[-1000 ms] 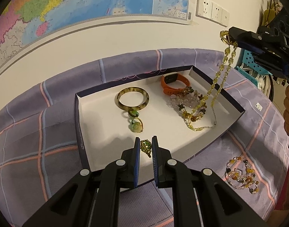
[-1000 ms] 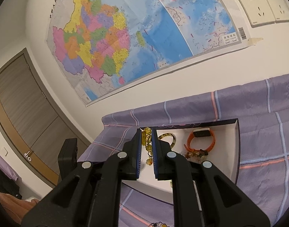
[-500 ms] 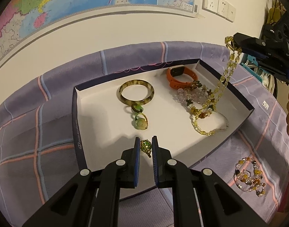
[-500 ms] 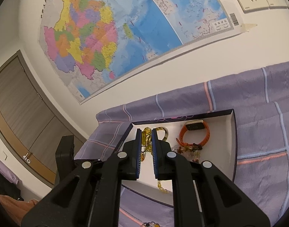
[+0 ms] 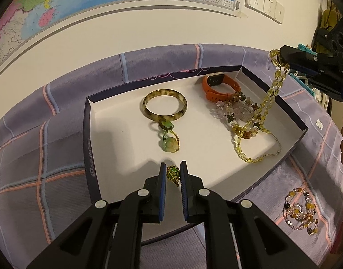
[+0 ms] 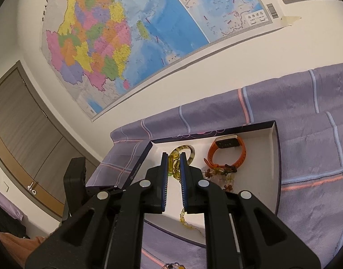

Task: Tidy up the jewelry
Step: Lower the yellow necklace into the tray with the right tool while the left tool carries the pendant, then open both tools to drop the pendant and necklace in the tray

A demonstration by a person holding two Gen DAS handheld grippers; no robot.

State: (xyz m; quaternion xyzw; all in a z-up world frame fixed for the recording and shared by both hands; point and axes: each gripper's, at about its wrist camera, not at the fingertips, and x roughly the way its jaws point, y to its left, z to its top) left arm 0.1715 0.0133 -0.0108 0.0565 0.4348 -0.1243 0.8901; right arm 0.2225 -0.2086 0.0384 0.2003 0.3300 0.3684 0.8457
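yellow strand going into the box, one bracelet left outside

right claw (image 5: 281, 59) is clamped on the top of a long yellow glass-bead necklace (image 5: 264, 109); its lower loops lie on the floor of the shallow white-lined dark-rimmed box (image 5: 87, 139), upper part hanging taut. left claw (image 5: 173, 173) is pinched on a small green beaded ring (image 5: 172, 173), low over the box's near edge. inside the box: mottled olive bangle (image 5: 164, 108), green jade pendant (image 5: 169, 144), orange wristband watch (image 5: 220, 87), heap of pale and brown bead strands (image 5: 236, 109). judged mostly done. left: release both pieces, then fetch the amber and clear bead bracelet (image 5: 300, 213) lying on the purple checked cloth (image 5: 36, 168) over the surface, outside the box.
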